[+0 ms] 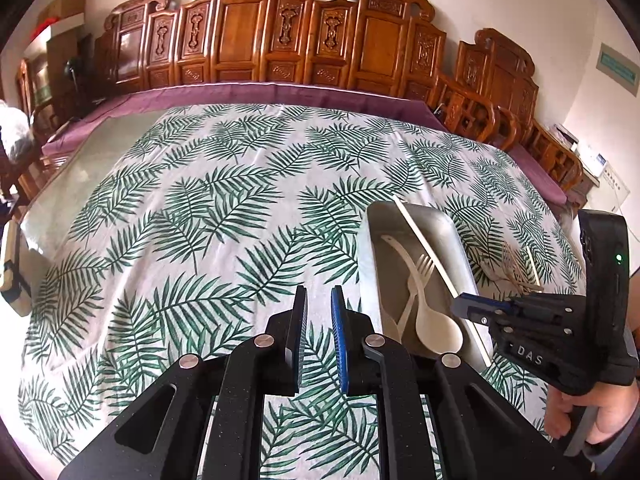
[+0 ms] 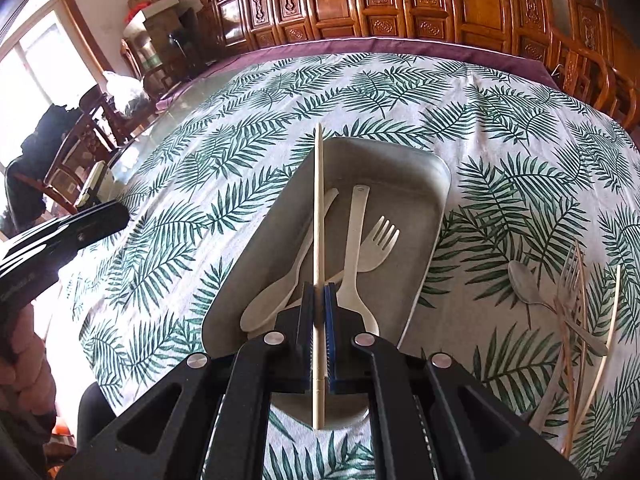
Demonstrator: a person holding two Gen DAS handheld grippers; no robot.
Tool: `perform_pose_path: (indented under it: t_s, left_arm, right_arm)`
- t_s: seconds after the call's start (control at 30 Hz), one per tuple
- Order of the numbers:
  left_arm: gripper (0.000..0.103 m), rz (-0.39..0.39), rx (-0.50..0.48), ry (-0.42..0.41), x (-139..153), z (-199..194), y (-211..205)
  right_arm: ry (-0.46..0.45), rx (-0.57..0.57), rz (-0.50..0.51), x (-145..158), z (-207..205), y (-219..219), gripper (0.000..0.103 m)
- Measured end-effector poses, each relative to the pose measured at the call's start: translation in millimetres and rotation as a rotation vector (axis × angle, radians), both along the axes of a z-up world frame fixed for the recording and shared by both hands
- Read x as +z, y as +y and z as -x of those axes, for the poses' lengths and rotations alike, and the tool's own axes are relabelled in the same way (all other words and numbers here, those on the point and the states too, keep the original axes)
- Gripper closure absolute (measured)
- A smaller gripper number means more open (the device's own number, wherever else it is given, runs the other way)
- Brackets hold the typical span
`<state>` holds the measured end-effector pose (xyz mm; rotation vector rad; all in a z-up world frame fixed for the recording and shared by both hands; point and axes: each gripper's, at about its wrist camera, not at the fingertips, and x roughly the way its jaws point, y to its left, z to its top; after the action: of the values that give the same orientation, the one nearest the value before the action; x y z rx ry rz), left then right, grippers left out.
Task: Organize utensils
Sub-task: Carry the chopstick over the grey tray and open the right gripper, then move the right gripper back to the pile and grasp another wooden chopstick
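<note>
The right gripper (image 2: 319,300) has its fingers clamped on a single pale chopstick (image 2: 318,208), which runs straight out ahead of the fingertips over the grey tray (image 2: 434,184) and back between the pads; its rear end pokes out below them, past the tray's near rim. Directly under and ahead of these fingers lie two cream spoons (image 2: 354,240) and a cream fork (image 2: 380,240), their lower ends hidden behind the gripper body, so how they overlap there cannot be told. Off to the right of the fingers, on the leaf-print cloth (image 2: 240,120) over the counter, a loose heap waits: a metal spoon (image 2: 524,284), a fork (image 2: 572,276) and a second chopstick (image 2: 604,344). They cross one another and the lens bends them near the edge, so their count is unsure.

The left gripper (image 1: 319,300) hovers over bare cloth to the left of the tray, its fingers nearly together with only a narrow gap and nothing in it. A hand (image 1: 588,420) on the right gripper's handle is cut off by the picture's edge.
</note>
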<state>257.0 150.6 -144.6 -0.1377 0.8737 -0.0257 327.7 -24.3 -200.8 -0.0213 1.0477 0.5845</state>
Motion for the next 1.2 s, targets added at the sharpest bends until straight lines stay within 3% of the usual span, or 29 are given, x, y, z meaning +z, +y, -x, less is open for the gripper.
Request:
perform_pose_path:
  t_s: [0.2,0.5,0.8,1.2]
  left_arm:
    - [0.092,0.012,0.002,0.001,-2.1,4.5,3.0]
    - [0.092,0.007,-0.021,-0.004,0.4,9.7,-11.4]
    - [0.092,-0.006,-0.057,-0.003,8.0,16.8,-36.3]
    - [0.090,0.005,-0.136,0.009,8.1,29.9,-84.2]
  right_arm:
    - [0.009,0.011,0.009,-1.8,-0.4,1.1,0.096]
    - [-0.092,0.027,0.057,19.8,22.2,-21.9,0.096]
    - [-0.116,-0.011,0.063,31.6,52.9,-83.3,0.096]
    - [-0.074,-0.091,0.077,19.0,77.9,-171.7,0.096]
